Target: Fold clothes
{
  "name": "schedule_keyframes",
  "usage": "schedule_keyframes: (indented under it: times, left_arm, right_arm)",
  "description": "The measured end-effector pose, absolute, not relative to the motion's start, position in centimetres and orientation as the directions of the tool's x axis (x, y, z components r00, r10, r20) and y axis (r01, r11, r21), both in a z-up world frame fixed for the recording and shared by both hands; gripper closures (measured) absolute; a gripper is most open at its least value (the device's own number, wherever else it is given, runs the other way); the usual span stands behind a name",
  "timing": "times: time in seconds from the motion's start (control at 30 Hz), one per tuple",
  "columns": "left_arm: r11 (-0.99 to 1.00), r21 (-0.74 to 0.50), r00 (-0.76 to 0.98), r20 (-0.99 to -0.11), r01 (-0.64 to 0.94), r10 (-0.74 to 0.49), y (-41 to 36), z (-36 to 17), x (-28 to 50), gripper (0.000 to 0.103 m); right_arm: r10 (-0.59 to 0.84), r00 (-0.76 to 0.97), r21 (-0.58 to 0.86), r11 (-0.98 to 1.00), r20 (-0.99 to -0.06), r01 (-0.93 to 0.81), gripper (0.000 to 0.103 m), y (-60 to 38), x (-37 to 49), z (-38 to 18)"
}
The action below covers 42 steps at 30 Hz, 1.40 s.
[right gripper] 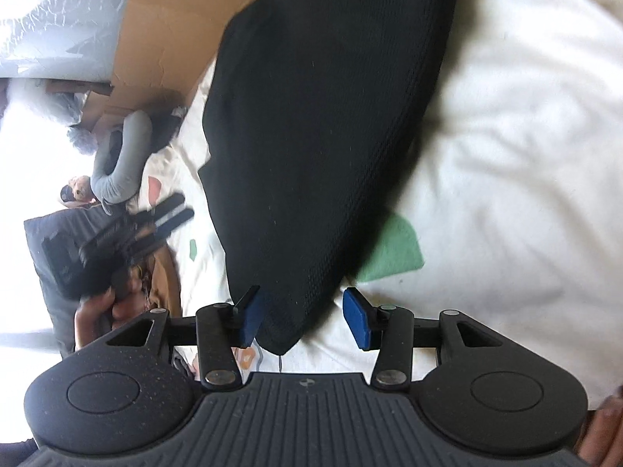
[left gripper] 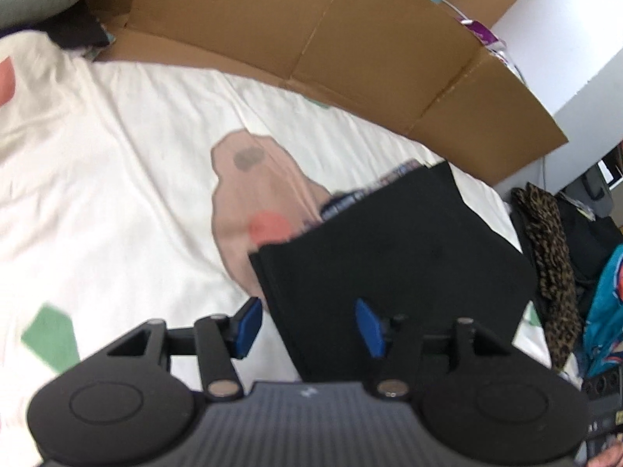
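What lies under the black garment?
The black garment lies on a white sheet, covering part of its pink patch. A printed edge peeks out; the rest is hidden.

The folded garment (left gripper: 393, 257) is plain black with a fine waffle-ish knit texture. Bedsheet (left gripper: 117, 179) is cream white with scattered shapes on it: a dusty pink blob, a coral red dot, green patches. Cardboard box (left gripper: 311, 35) is plain brown. Both grippers are black with blue finger pads (left gripper: 249, 325). Off at the side there's a leopard-print cloth (left gripper: 549, 257) and something teal (left gripper: 607, 311).
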<state>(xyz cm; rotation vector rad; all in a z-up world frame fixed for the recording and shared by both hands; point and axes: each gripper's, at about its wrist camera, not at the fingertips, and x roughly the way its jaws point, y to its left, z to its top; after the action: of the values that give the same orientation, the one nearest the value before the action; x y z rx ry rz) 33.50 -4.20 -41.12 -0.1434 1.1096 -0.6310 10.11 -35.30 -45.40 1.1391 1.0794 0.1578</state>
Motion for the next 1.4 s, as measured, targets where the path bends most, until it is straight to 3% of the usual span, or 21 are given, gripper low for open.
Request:
schedule_keyframes:
  times: [0.33,0.43,0.5,0.57,0.63,0.7,0.77,0.83,0.93,1.0,1.07,1.2,1.3,1.4]
  left_arm:
    - [0.812,-0.418,0.273,-0.793,0.406,-0.545,-5.4,-44.1,36.7,0.044]
    - [0.814,-0.419,0.264,-0.798,0.403,-0.541,-5.5,-44.5,37.0,0.056]
    - [0.809,-0.431,0.255,-0.796,0.399,-0.549,-5.5,-44.7,37.1,0.079]
    - [0.81,-0.431,0.256,-0.796,0.397,-0.549,-5.6,-44.9,37.2,0.087]
    - [0.811,-0.431,0.273,-0.788,0.396,-0.552,-5.5,-44.8,37.2,0.093]
    - [0.818,-0.419,0.302,-0.781,0.394,-0.546,-5.5,-44.5,37.2,0.095]
    - [0.823,-0.403,0.33,-0.774,0.401,-0.54,-5.5,-44.1,37.2,0.096]
    - [0.826,-0.377,0.342,-0.777,0.418,-0.528,-5.7,-43.8,37.1,0.096]
    - [0.833,-0.319,0.336,-0.805,0.452,-0.49,-6.4,-43.6,37.1,0.087]
    - [0.833,-0.314,0.329,-0.81,0.455,-0.485,-6.5,-43.2,37.3,0.059]
    - [0.817,-0.318,0.341,-0.791,0.481,-0.509,-6.4,-42.4,37.3,0.039]
    - [0.78,-0.302,0.34,-0.771,0.548,-0.538,-7.5,-41.2,37.8,0.035]
    - [0.741,-0.327,0.298,-0.764,0.586,-0.572,-9.1,-41.4,38.8,0.033]
    - [0.704,-0.343,0.243,-0.77,0.622,-0.589,-10.9,-42.2,39.5,0.032]
  right_arm:
    - [0.642,0.536,0.833,0.36,-0.548,0.42,0.051,-33.9,10.6,-47.9]
    - [0.655,0.552,0.85,0.313,-0.516,0.424,0.052,-33.5,10.5,-48.6]
    - [0.659,0.555,0.855,0.306,-0.508,0.419,0.052,-33.1,10.5,-48.8]
    - [0.661,0.56,0.859,0.295,-0.5,0.418,0.052,-32.8,10.8,-48.8]
    - [0.663,0.567,0.863,0.277,-0.49,0.422,0.058,-32.7,11.1,-49.0]
    - [0.662,0.567,0.862,0.271,-0.49,0.428,0.081,-32.6,11.3,-49.1]
    - [0.66,0.564,0.859,0.278,-0.496,0.43,0.093,-32.5,11.3,-49.2]
    - [0.659,0.567,0.861,0.278,-0.493,0.426,0.096,-32.5,11.1,-49.1]
    - [0.658,0.568,0.862,0.286,-0.495,0.419,0.096,-32.5,11.0,-48.9]
    - [0.658,0.563,0.86,0.297,-0.5,0.416,0.096,-32.6,10.8,-49.0]
    - [0.657,0.553,0.853,0.312,-0.512,0.418,0.093,-32.7,10.7,-49.0]
    - [0.655,0.543,0.846,0.336,-0.525,0.413,0.089,-32.7,10.7,-48.9]
    - [0.654,0.552,0.851,0.33,-0.518,0.408,0.079,-32.8,10.7,-48.8]
    - [0.651,0.561,0.855,0.32,-0.511,0.408,0.077,-32.7,10.6,-48.9]
